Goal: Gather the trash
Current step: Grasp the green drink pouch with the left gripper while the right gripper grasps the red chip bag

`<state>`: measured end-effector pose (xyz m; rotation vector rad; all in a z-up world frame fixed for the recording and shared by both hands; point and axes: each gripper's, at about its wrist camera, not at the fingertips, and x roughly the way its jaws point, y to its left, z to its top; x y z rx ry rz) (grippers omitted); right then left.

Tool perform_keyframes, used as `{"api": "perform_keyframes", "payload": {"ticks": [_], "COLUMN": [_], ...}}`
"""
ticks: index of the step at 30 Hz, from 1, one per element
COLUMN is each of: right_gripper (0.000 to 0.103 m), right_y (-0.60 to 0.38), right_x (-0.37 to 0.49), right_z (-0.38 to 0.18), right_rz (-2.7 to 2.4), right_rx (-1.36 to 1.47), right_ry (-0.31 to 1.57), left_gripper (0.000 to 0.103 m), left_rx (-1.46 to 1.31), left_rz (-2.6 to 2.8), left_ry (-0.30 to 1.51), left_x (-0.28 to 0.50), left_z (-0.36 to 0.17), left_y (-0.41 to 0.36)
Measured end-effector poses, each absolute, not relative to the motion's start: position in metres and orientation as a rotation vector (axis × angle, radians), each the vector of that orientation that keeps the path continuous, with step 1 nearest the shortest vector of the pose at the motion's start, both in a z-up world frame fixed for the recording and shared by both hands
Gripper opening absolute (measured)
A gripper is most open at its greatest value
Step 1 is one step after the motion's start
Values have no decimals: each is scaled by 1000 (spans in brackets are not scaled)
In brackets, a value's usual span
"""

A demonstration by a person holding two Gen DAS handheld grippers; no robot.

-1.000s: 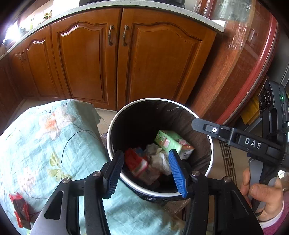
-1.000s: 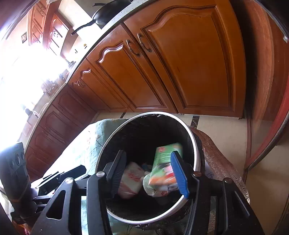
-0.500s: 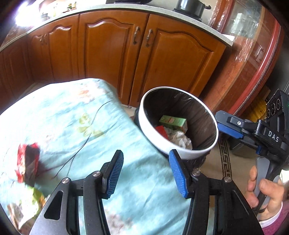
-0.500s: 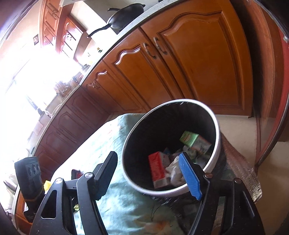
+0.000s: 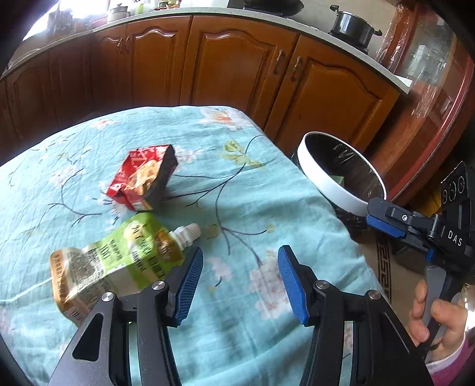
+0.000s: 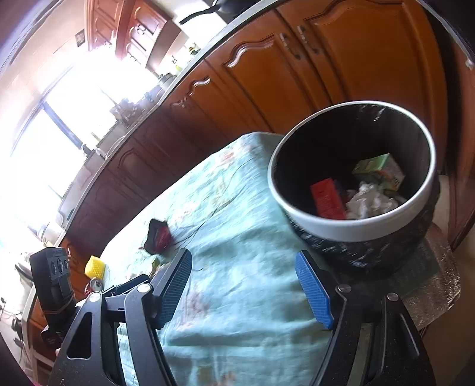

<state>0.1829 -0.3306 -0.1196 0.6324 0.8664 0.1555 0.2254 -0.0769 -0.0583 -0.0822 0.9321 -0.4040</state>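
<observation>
Green pouch (image 5: 118, 261) and red packet (image 5: 142, 178) lie on tablecloth (image 5: 237, 178).

On the cloth (image 5: 237, 184) lie two pieces of trash — one red packet (image 5: 142, 178) and one green pouch (image 5: 118, 261). One bin (image 6: 356, 225) stands beside it, and inside it three things can be made out: one red box (image 6: 326, 199), one green carton (image 6: 380, 169) and one wad of paper (image 6: 371, 202) — more may lie hidden beneath. Two grippers show, the left (image 5: 240, 285) and the right (image 6: 243, 288), each with two blue pads. One hand (image 5: 436, 323) is in view. One pot (image 5: 351, 28) sits on the counter. Two handles (image 5: 286, 66) show on the cabinet doors.
</observation>
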Motion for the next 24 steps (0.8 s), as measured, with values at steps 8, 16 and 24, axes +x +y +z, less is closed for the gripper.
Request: {"api": "perform_keyframes", "payload": {"ticks": [8,16,24], "right_gripper": [77,77,77], "right_y": [-282,-239,-209], "right_x": [191,209,231], "right_z": [-125,-125,-129], "right_rz": [236,317,372], "right_rx": [607,589,579], "right_ry": [901,928,955], "left_gripper": [57,63,79], "left_rx": [-11,82,219], "left_rz": [-369,-370,-451], "left_ry": [905,910,915], "left_x": [199,191,198], "left_z": [-44,-40,-40], "left_y": [-29,3,10]}}
